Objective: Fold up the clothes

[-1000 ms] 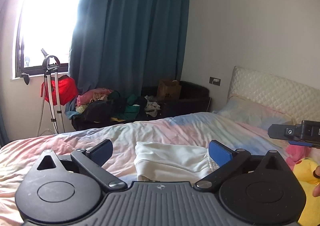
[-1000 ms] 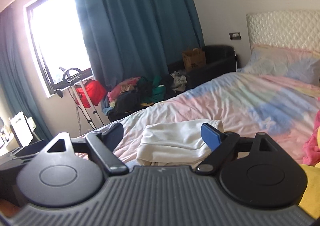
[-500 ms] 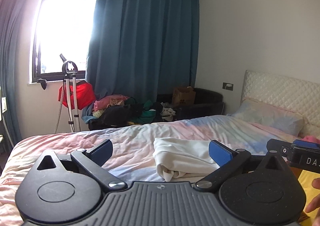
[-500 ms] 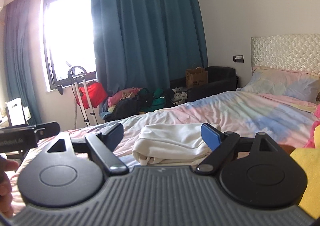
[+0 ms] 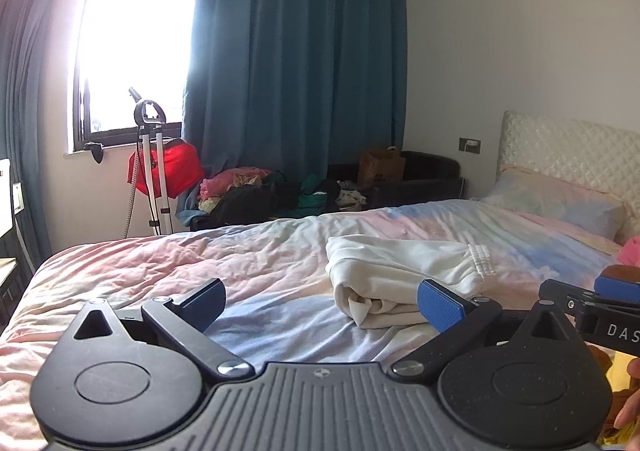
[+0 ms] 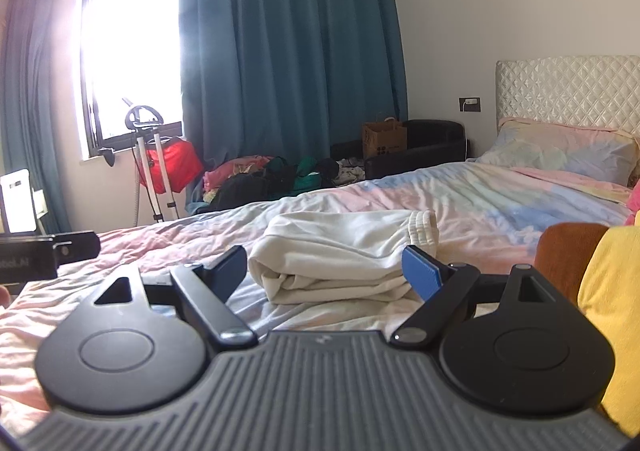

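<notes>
Folded white garment (image 6: 340,255) ahead, btwn right tongs (image 6: 324,269), untouched.

Bedroom surroundings beyond the jaws

Far ahead, teal curtains (image 6: 288,51) flank a bright window (image 6: 132,59); below them lie a clothes heap (image 6: 264,181) and a brown paper bag (image 6: 384,139). Right of the jaws, a pastel pillow (image 6: 560,147) meets a quilted headboard (image 6: 568,87).

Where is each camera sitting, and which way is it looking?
Left wrist view: on the left tool, looking across the bed toward the window; the right tool and a fingertip show at the right edge.
Right wrist view: on the right tool, facing the same way; the left tool shows at the left edge.
Both see the folded white garment and the blue curtain.
</notes>
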The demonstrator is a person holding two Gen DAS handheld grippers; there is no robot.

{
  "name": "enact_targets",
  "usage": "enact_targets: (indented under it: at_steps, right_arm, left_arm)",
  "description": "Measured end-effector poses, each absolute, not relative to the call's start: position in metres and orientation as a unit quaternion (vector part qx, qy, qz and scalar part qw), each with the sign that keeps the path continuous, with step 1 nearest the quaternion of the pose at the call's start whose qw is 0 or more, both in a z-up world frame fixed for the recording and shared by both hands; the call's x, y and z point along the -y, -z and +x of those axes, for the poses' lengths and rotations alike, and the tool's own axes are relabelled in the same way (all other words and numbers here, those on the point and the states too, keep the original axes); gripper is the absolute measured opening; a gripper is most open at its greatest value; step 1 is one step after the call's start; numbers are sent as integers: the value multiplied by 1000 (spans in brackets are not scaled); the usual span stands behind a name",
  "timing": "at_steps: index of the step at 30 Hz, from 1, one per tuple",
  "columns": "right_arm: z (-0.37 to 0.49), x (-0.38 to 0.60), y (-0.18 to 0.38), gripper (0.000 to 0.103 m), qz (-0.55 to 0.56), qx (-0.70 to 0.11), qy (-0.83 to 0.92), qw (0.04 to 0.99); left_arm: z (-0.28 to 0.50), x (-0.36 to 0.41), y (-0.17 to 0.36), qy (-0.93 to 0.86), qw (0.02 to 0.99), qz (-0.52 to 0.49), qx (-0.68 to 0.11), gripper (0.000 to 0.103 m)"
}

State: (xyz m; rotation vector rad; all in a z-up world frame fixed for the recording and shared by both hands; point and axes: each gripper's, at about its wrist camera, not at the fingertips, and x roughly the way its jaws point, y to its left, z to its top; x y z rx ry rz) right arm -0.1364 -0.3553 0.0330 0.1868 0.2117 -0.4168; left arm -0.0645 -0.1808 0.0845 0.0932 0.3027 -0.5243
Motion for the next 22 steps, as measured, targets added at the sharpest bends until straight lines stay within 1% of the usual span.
enact_targets:
  at_steps: [14, 22]
  right_arm:
    - [-137, 357, -22, 86, 101, -109, 228, 962]
    - [-129, 353, -21, 86, 76, -127, 230, 962]
  left_arm:
    - [-53, 190, -55, 260, 947, 62, -179, 103]
    - [-55, 197, -49, 267, 944, 72, -178, 103]
